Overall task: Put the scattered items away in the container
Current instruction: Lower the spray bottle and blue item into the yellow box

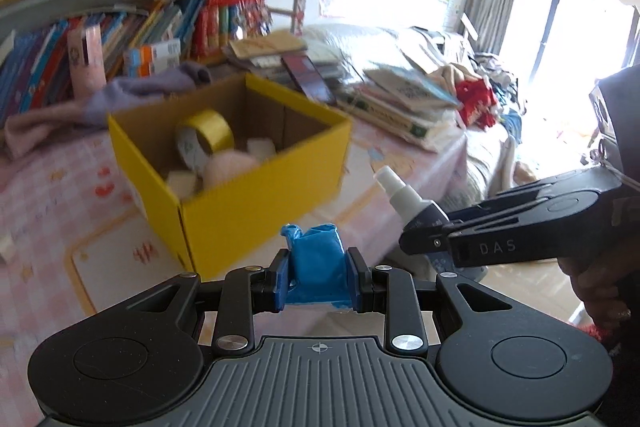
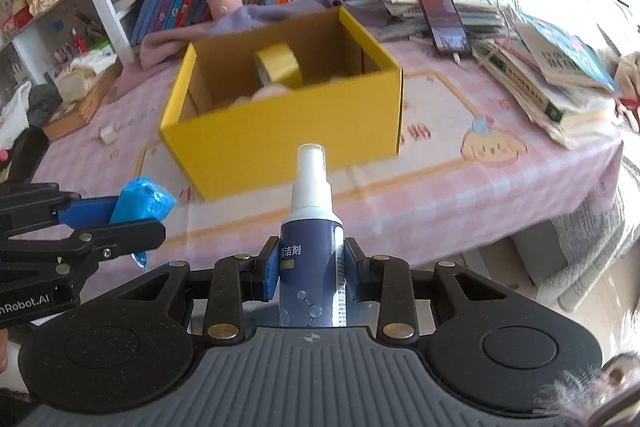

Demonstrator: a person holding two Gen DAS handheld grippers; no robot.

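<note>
- While both hands hover short of the yellow box (image 2: 280, 143), my left gripper (image 1: 319, 277) pinches a blue wad (image 1: 317, 259).
- My right gripper (image 2: 311, 269) clamps a spray bottle (image 2: 311, 247).
- Box top's open, tape roll (image 2: 279, 67) inside, bare tablecloth (image 2: 460, 195) along its near edge.

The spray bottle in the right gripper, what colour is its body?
Dark navy blue, with a white spray head; the spray bottle shows best in the right wrist view.

Open yellow box (image 2: 280, 143) holds gold tape (image 2: 280, 67); spray bottle (image 2: 312, 235) and blue wad (image 1: 316, 267) clamped.
</note>
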